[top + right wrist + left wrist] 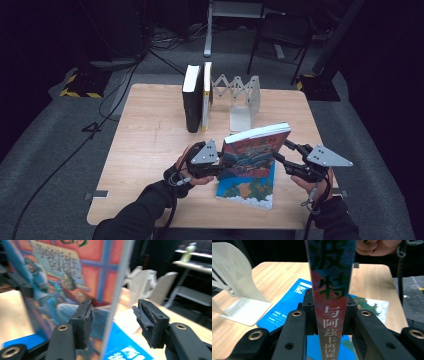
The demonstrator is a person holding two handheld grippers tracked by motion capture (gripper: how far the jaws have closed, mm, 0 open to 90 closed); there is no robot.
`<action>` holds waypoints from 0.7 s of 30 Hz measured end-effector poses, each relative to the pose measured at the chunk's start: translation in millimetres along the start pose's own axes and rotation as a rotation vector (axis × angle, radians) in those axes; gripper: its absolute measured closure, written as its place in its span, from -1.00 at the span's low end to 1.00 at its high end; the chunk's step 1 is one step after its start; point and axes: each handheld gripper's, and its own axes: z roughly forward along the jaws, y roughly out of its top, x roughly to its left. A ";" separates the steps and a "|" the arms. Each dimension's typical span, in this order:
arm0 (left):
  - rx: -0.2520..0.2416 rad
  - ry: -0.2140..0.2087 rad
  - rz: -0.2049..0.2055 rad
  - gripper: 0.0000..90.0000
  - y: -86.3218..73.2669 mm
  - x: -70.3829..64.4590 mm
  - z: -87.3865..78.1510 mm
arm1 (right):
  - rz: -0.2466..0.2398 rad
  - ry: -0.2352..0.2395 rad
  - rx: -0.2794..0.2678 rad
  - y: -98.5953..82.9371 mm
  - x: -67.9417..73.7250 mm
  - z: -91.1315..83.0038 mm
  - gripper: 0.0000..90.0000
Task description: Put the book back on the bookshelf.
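Left tongs [220,169] clench the upright book's [252,150] spine; right tongs [280,161] straddle its fore-edge, released. Step looks like shelving — next, carry toward 12 o'clock, beside the bookend [245,102].

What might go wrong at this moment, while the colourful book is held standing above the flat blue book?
1. The left gripper alone clamps the colourful book at its spine; the right gripper is open around the far edge. The book could tip or swing.
2. If it slips, it would probably fall onto the blue book lying beneath.
3. The extendable bookend and upright books stand close behind; a careless push might knock them.
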 end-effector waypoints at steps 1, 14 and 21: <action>-0.005 -0.008 -0.006 0.63 -0.5 -0.8 0.4 | -0.004 0.021 0.007 0.1 2.1 2.9 -0.04; -0.075 0.002 -0.089 0.57 0.5 -1.6 8.6 | 0.028 0.046 0.021 -0.6 7.0 14.3 0.02; -0.087 0.027 -0.074 0.43 7.3 -7.1 17.0 | 0.038 0.052 0.021 -0.3 6.9 13.4 0.02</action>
